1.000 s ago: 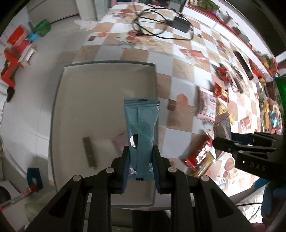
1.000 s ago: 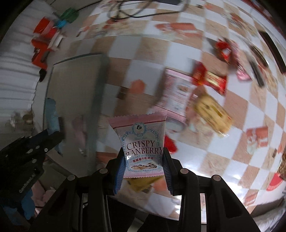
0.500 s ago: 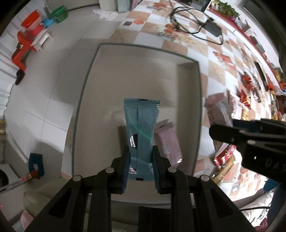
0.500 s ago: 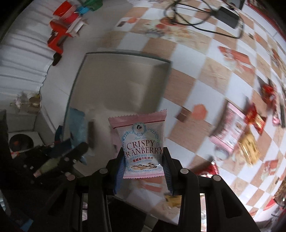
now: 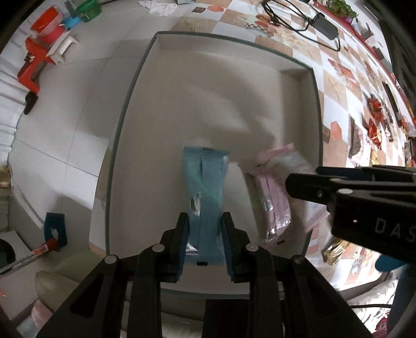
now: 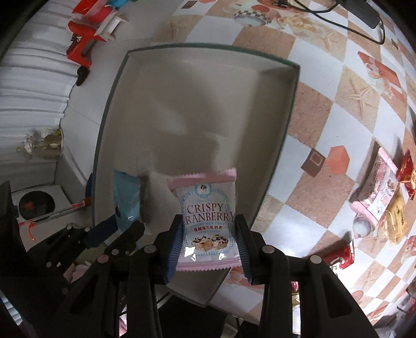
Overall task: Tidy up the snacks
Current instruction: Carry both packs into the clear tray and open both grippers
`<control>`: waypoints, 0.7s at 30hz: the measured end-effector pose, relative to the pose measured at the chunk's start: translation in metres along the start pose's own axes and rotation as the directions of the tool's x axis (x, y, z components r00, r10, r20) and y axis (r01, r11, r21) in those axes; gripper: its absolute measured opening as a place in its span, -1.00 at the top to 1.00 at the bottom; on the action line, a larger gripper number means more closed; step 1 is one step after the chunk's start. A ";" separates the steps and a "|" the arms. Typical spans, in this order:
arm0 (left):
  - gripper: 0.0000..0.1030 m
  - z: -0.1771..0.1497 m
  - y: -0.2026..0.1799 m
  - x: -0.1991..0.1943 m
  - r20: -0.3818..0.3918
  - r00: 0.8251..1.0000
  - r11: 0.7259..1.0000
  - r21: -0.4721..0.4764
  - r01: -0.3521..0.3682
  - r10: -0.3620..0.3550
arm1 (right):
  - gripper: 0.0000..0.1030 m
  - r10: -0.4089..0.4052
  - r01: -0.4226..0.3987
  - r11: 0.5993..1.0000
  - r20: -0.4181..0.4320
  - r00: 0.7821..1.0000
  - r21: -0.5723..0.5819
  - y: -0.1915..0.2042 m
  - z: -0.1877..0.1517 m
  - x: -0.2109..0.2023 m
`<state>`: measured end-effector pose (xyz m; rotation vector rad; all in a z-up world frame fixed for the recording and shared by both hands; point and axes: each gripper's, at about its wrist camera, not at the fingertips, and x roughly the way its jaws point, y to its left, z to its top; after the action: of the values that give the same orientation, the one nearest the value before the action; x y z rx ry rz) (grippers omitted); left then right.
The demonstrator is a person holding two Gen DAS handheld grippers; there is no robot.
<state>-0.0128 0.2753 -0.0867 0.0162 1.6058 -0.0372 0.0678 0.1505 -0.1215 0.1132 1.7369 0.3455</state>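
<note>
Blue wrapper [image 5: 205,197] clenched in left claw [image 5: 205,245], pink cranberry pack [image 6: 208,221] in right claw [image 6: 208,249], over grey tray [image 6: 291,104]; loose snacks [image 6: 384,205] right on counter [image 6: 325,119].

black cable [image 5: 299,18] on the checkered tablecloth [image 6: 325,109]; red stool [image 5: 32,67] on floor

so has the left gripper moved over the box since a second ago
Yes. The left gripper, shut on the blue packet, has moved left across the box's right wall to above its floor.
</note>
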 end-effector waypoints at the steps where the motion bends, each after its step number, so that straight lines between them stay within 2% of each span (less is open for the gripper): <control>1: 0.20 0.000 -0.001 0.000 -0.004 1.000 1.000 0.002 -0.006 0.006 | 0.19 0.007 -0.007 1.000 -0.007 1.000 0.001 0.001 0.001 0.002; 2: 0.10 0.000 -0.001 0.000 -0.005 1.000 1.000 0.004 -0.012 0.012 | 0.15 0.011 -0.011 1.000 -0.010 1.000 0.003 0.001 0.001 0.003; 4: -0.16 0.000 -0.003 -0.001 0.002 1.000 1.000 0.011 -0.021 0.021 | -0.29 0.009 -0.009 1.000 -0.010 1.000 0.009 0.001 0.001 0.004; 6: -0.31 0.000 -0.006 -0.003 0.010 0.999 0.999 0.023 -0.031 0.031 | -0.53 0.002 -0.002 1.000 0.005 1.000 0.013 -0.001 0.000 0.001; 7: -0.38 0.000 -0.008 -0.004 0.014 0.999 0.999 0.028 -0.035 0.035 | -0.53 -0.005 0.004 1.000 0.012 1.000 0.018 -0.003 0.000 -0.001; 11: -0.44 0.000 -0.015 -0.006 0.019 0.999 0.998 0.048 -0.035 0.034 | -0.53 -0.021 0.020 0.998 0.015 1.000 0.059 -0.017 -0.004 -0.006; 12: -0.46 0.001 -0.017 -0.007 0.018 0.999 0.998 0.051 -0.035 0.034 | -0.65 -0.020 0.018 0.997 0.023 1.000 0.072 -0.023 -0.006 -0.010; 13: -0.48 0.001 -0.019 -0.007 0.018 0.999 0.998 0.054 -0.034 0.034 | -0.97 -0.023 0.020 0.996 0.036 0.999 0.087 -0.030 -0.009 -0.013; 17: -0.51 -0.001 -0.024 -0.008 0.016 1.000 0.997 0.072 -0.029 0.028 | -1.00 -0.055 0.039 0.986 0.096 0.994 0.161 -0.067 -0.025 -0.030; 21: -0.51 -0.001 -0.034 -0.009 0.015 0.999 0.994 0.103 -0.032 0.031 | -1.00 -0.091 0.067 0.962 0.078 0.993 0.264 -0.109 -0.045 -0.032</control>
<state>-0.0145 0.2417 -0.0776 0.1208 1.5891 -0.0953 0.0431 0.0307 -0.1157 0.2454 1.6862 0.0506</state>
